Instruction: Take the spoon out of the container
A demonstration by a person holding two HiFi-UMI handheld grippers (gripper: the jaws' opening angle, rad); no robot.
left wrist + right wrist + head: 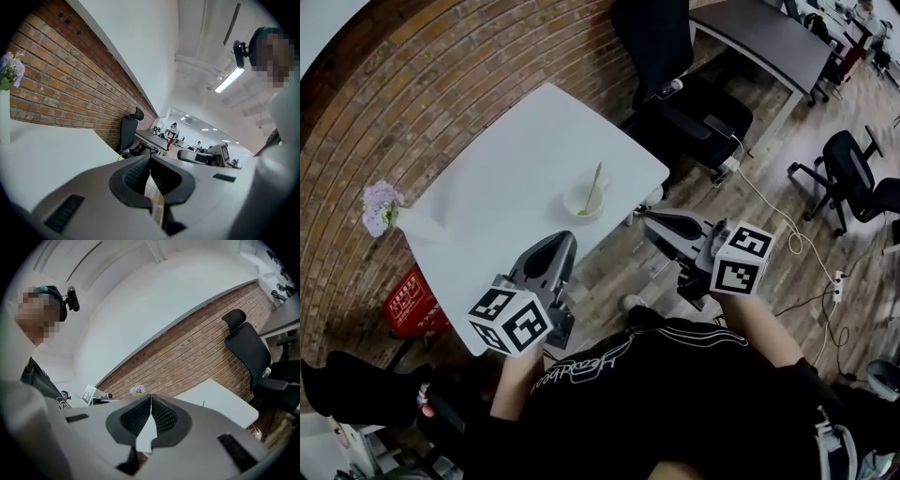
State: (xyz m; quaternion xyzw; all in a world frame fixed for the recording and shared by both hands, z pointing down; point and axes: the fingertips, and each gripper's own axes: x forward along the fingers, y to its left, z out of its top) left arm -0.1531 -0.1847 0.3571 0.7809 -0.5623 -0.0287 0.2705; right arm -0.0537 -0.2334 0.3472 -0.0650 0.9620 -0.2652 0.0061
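A small white bowl-like container (584,201) stands near the right front corner of the white table (502,169), with a pale green spoon (594,188) leaning in it, handle up. My left gripper (566,238) hovers over the table's front edge, a short way below the container, its jaws shut and empty. My right gripper (645,217) is held off the table to the right of the container, tips together, holding nothing. In the right gripper view the spoon handle (203,403) pokes up just above the jaw housing.
A white vase with purple flowers (382,208) stands at the table's left corner. A brick wall (441,66) runs behind the table. Black office chairs (680,89) and a grey desk (769,37) stand to the right. A red box (411,302) sits on the floor.
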